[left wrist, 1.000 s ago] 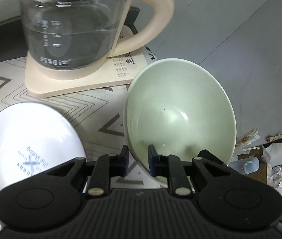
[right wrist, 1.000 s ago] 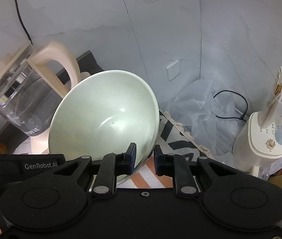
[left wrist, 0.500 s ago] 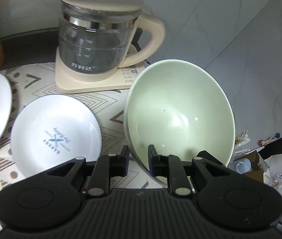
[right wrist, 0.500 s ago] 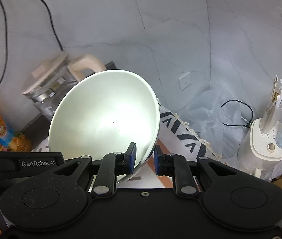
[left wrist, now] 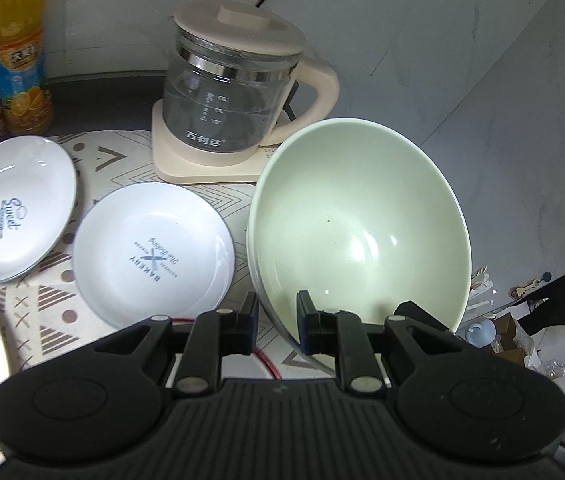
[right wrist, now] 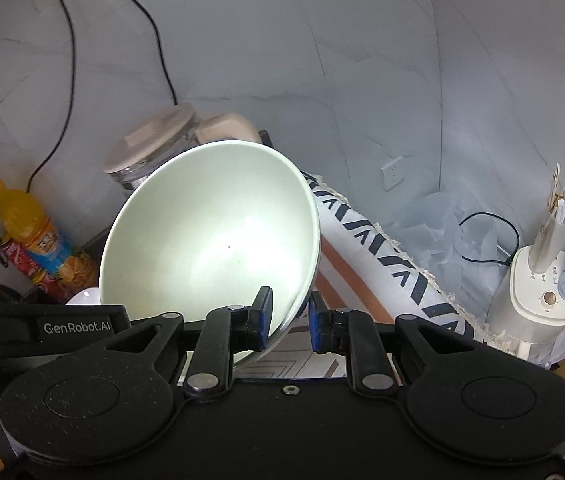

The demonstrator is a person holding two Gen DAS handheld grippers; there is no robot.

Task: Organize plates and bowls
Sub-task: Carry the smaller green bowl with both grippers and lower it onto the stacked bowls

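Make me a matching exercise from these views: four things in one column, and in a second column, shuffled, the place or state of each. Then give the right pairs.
Things:
1. green bowl
2. kettle
3. BAKERY plate
4. orange juice bottle

Places or states:
A. flat on the patterned cloth, just left of the bowl
B. upright at the far left, by the wall
C. tilted, its rim pinched by both the left gripper and the right gripper
D. on its cream base behind the plates, lid on

Pairs: 1-C, 2-D, 3-A, 4-B

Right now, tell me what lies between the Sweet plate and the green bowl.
The Bakery plate lies between the Sweet plate and green bowl, in the left wrist view.
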